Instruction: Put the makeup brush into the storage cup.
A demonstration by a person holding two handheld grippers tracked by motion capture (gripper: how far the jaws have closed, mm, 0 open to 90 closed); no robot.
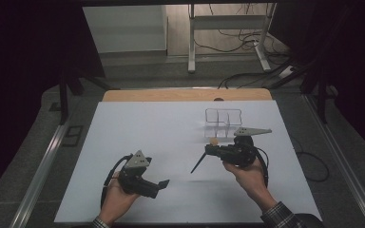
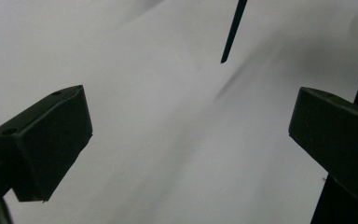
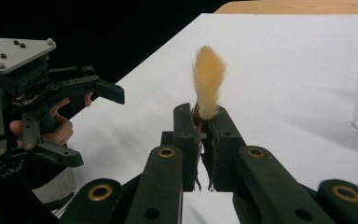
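Counts: two grippers, left gripper (image 1: 163, 183) near the table's (image 1: 171, 123) front edge, right gripper (image 1: 208, 151) right of centre. One brush (image 3: 208, 88), orange bristle tuft, thin dark handle (image 2: 233, 31). One clear divided container (image 1: 223, 118) toward the back right. One white sheet covering the table. Two hands, one per gripper.

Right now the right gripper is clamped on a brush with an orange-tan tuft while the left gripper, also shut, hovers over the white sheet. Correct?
Not quite. The left gripper is open: the left gripper view shows its jaws wide apart with nothing between them. The right gripper is indeed clamped on the brush, over the white sheet.
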